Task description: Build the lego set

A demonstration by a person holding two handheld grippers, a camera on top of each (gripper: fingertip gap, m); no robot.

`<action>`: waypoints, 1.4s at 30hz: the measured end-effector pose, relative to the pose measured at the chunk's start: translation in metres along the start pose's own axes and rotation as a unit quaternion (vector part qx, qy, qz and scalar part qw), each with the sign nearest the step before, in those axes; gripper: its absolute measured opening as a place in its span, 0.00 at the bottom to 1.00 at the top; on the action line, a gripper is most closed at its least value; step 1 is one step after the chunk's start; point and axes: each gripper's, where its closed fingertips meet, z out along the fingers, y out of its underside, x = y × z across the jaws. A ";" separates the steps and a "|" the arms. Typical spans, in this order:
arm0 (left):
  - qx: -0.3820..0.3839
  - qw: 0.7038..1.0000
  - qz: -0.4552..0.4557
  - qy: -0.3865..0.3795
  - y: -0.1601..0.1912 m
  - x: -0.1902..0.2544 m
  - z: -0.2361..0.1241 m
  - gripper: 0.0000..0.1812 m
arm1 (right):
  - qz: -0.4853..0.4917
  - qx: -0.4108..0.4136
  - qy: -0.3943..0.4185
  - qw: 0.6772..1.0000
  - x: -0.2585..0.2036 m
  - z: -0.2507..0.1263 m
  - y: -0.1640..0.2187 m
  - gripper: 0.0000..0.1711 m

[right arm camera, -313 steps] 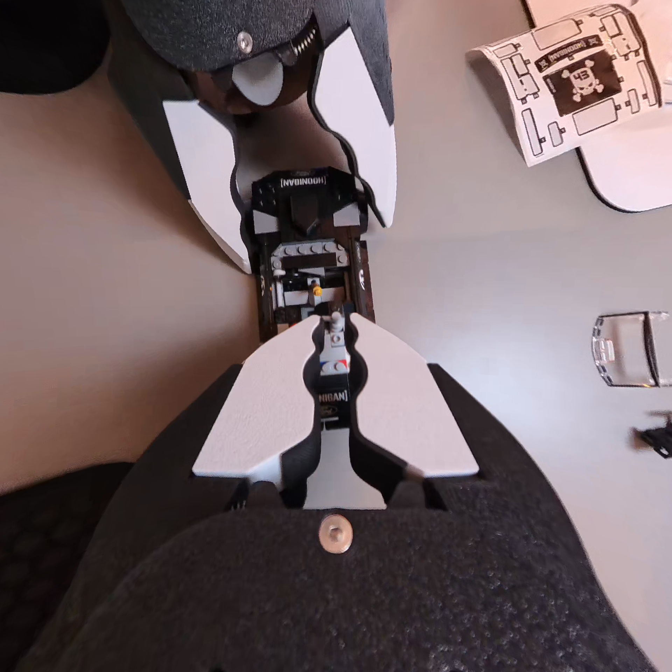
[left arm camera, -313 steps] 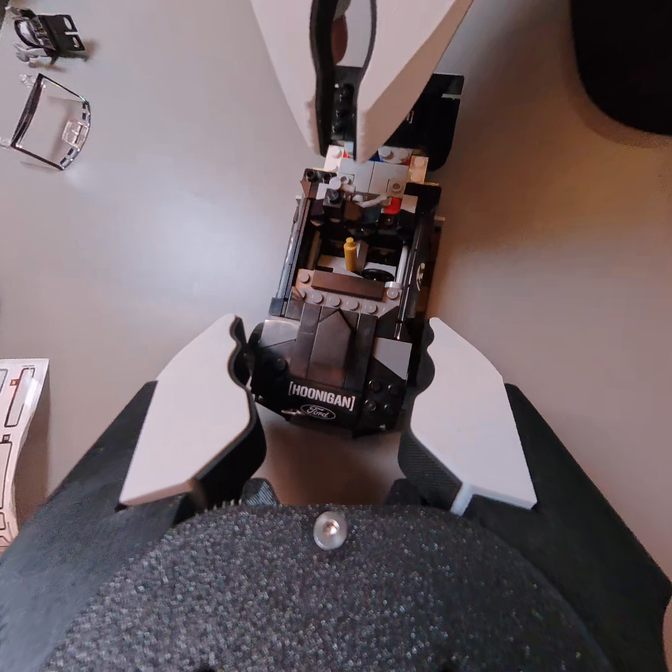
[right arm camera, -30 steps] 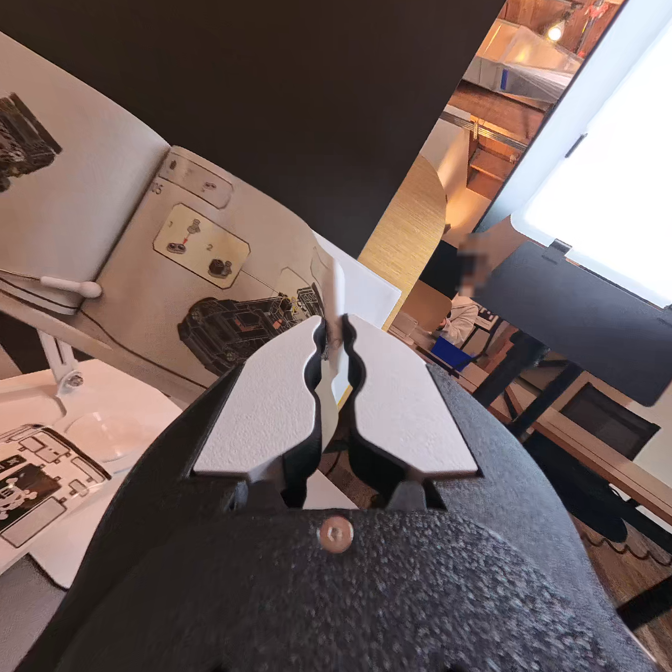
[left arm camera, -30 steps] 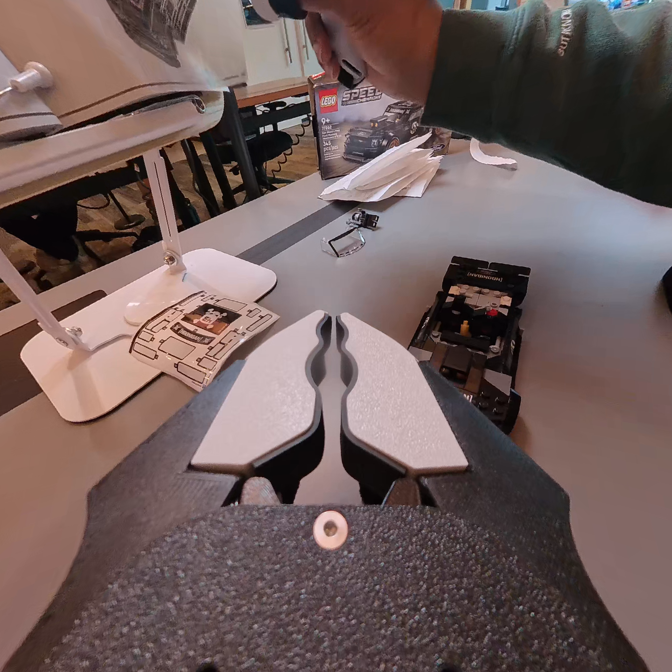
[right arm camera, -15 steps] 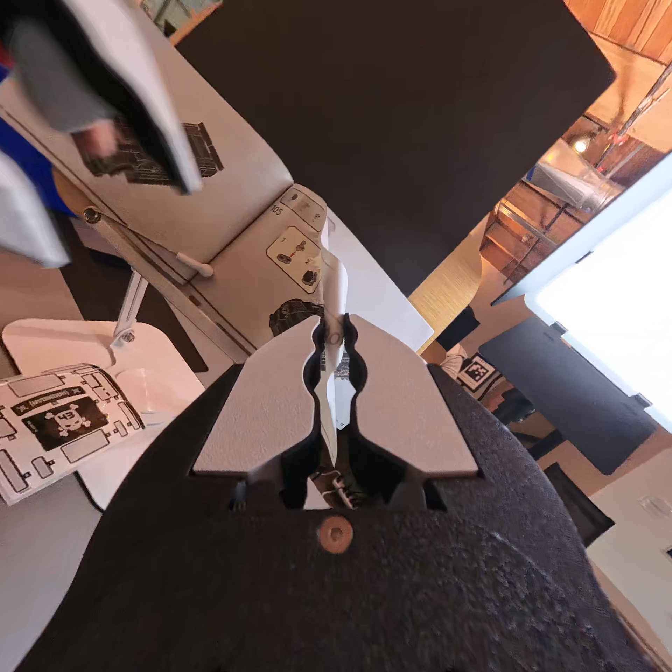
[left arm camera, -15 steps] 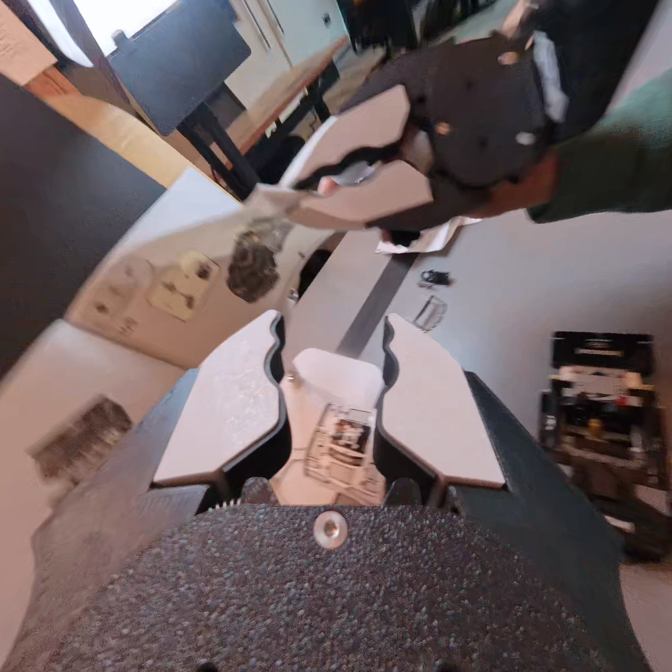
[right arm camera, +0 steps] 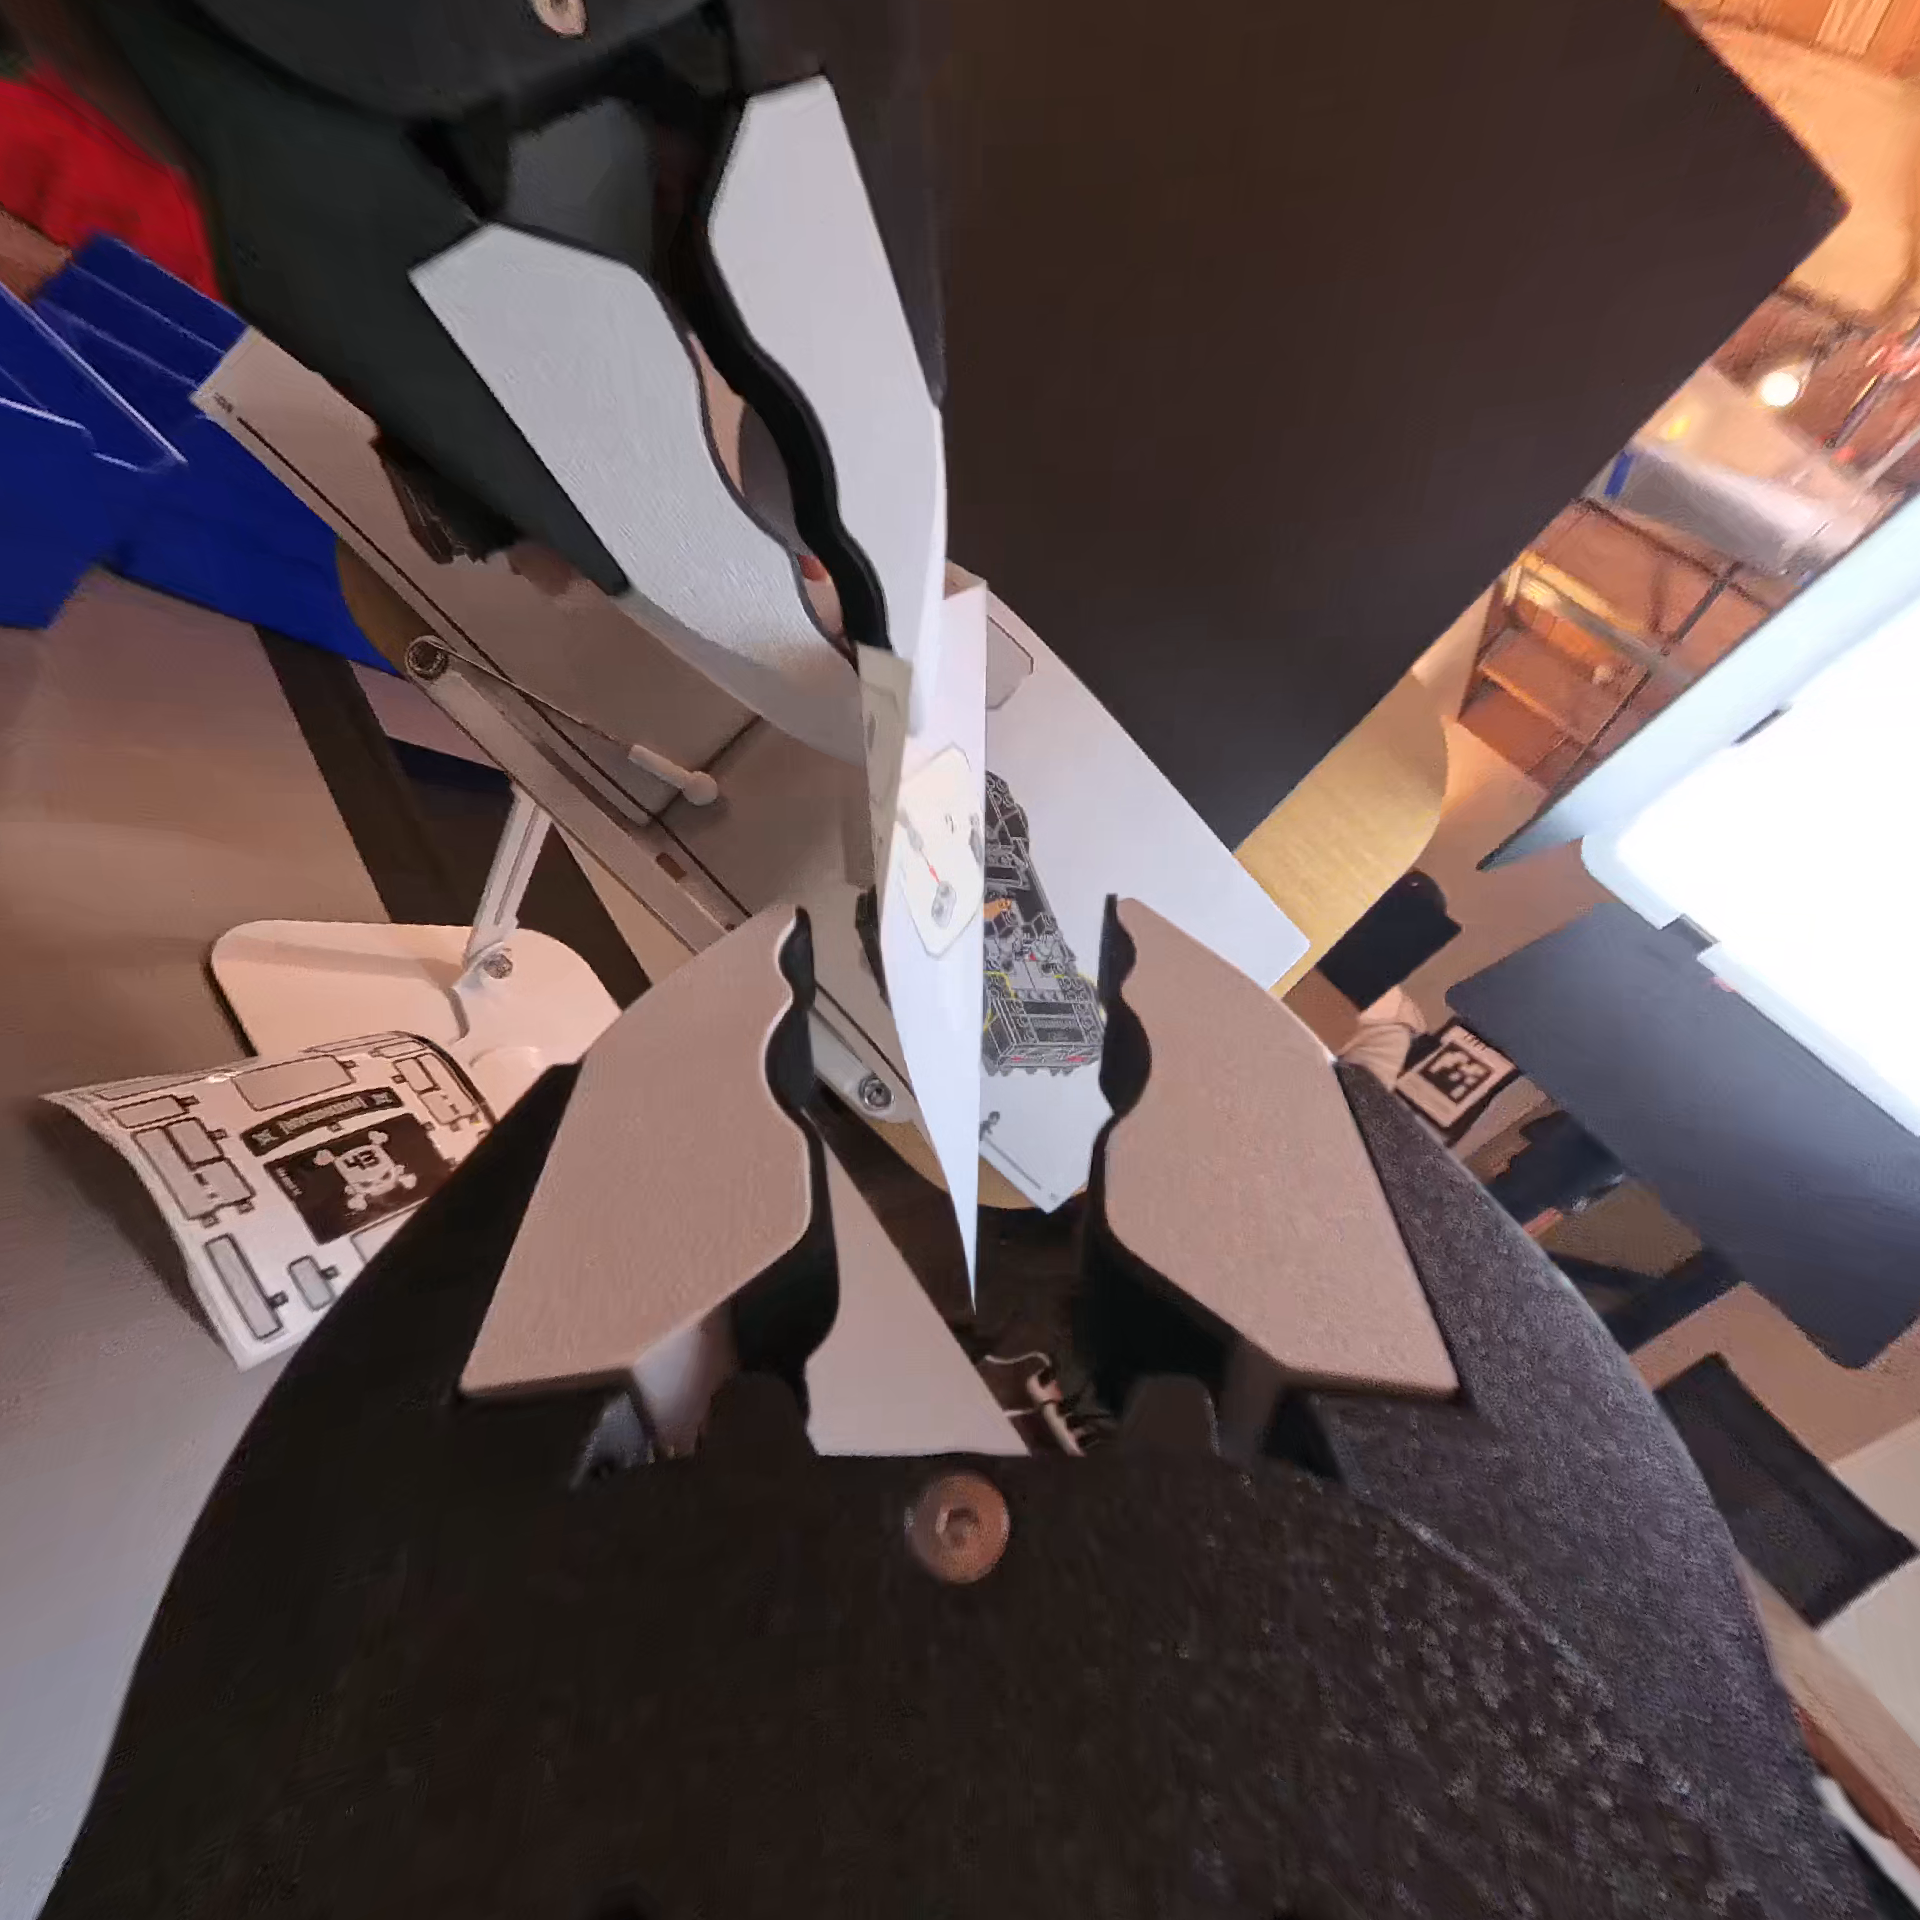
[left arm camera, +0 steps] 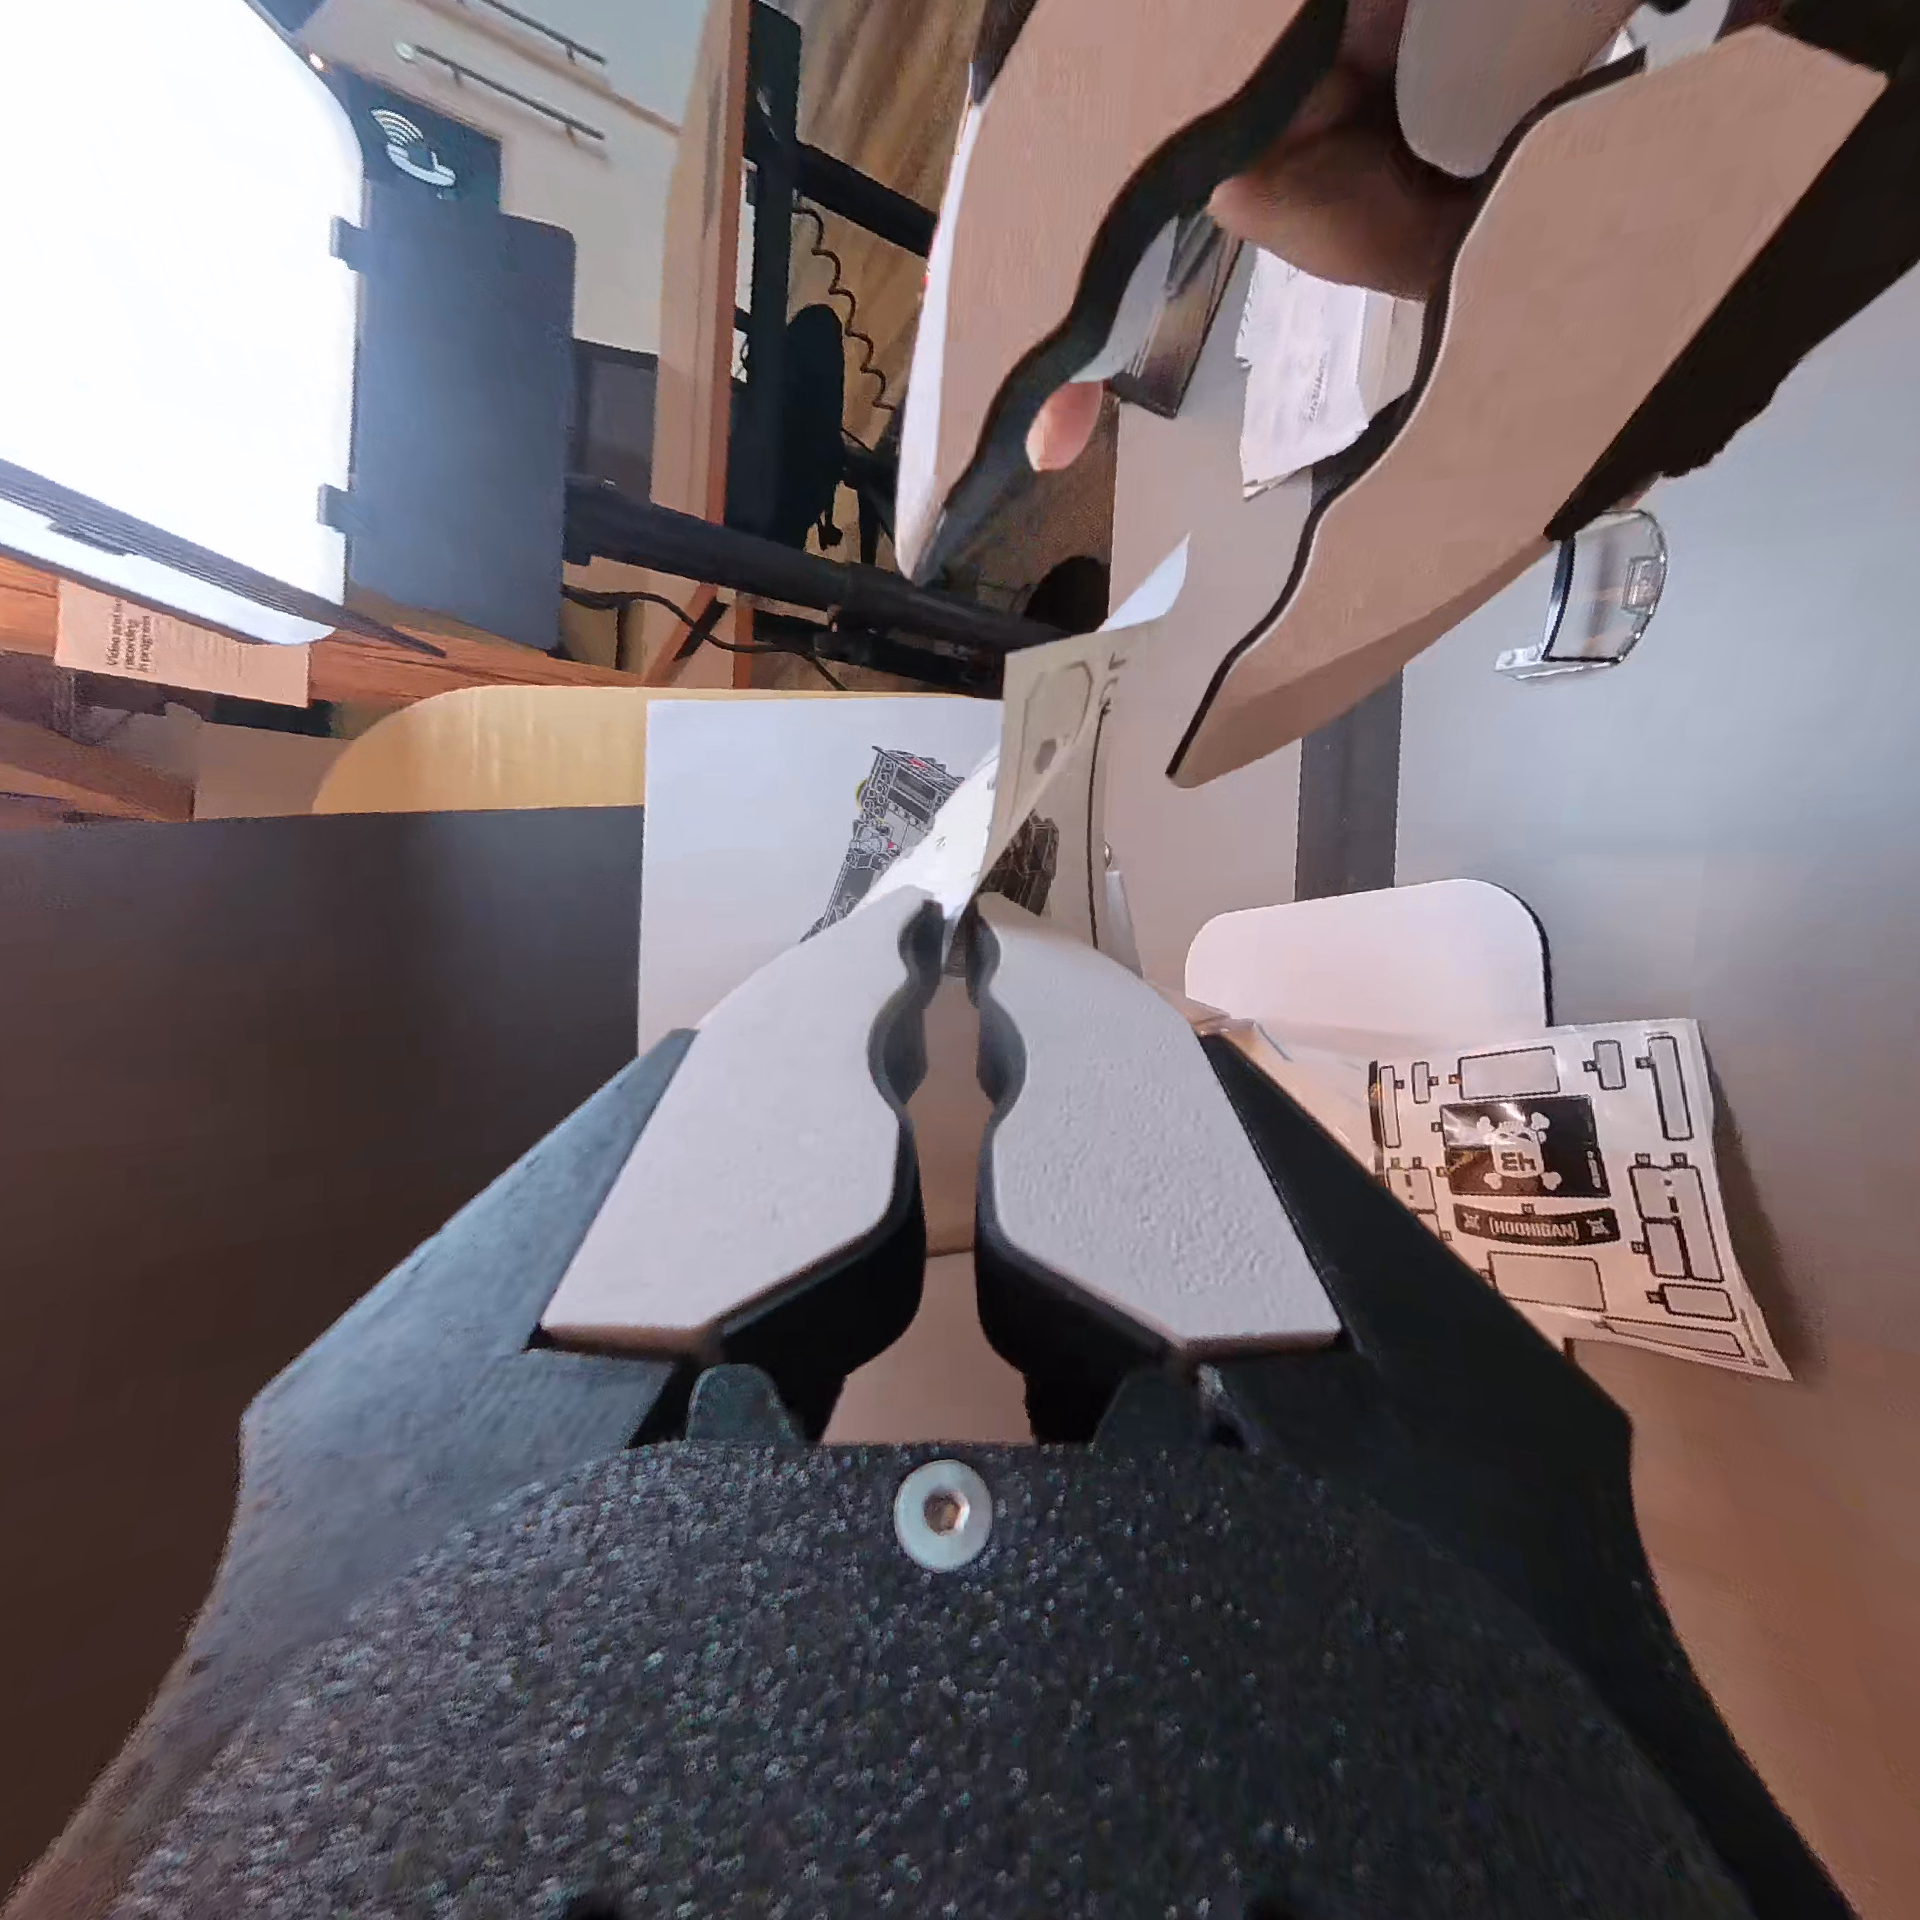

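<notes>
No model shows in either view; the job looks paused to turn a page of the instruction booklet (right arm camera: 1049, 935) on its white stand (right arm camera: 416, 977), so building remains. The left gripper (left arm camera: 951, 920), rolled sideways, is clamped on the page (left arm camera: 1039, 748) edge. At 1 o'clock, the right gripper (right arm camera: 951, 935) hangs spread wide, page between its jaws. A sticker sheet (left arm camera: 1558, 1174) lies on the counter (left arm camera: 1662, 831) at 3 o'clock.
</notes>
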 end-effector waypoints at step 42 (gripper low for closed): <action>-0.060 0.933 -0.329 -0.129 0.117 0.026 -0.015 0.00 | 0.309 -0.083 -0.263 0.910 0.019 0.009 0.008 0.00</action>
